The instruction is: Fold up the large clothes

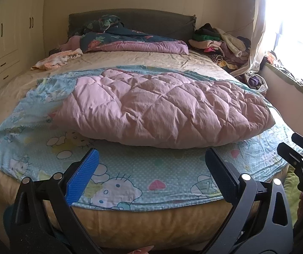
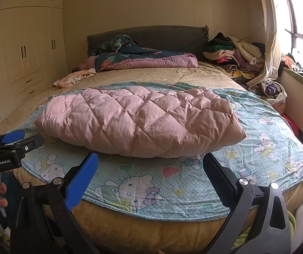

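Both grippers level, fingers [image 1: 83,177] spread, facing quilt [image 1: 162,108]

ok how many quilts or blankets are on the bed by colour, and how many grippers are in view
pink quilted: 1, the folded pink quilt
light blue cartoon print: 1, the blue sheet spread under it
dark floral with purple lining: 1, the floral quilt by the headboard
grippers: 2, the left gripper and the right gripper, both open
total: 5
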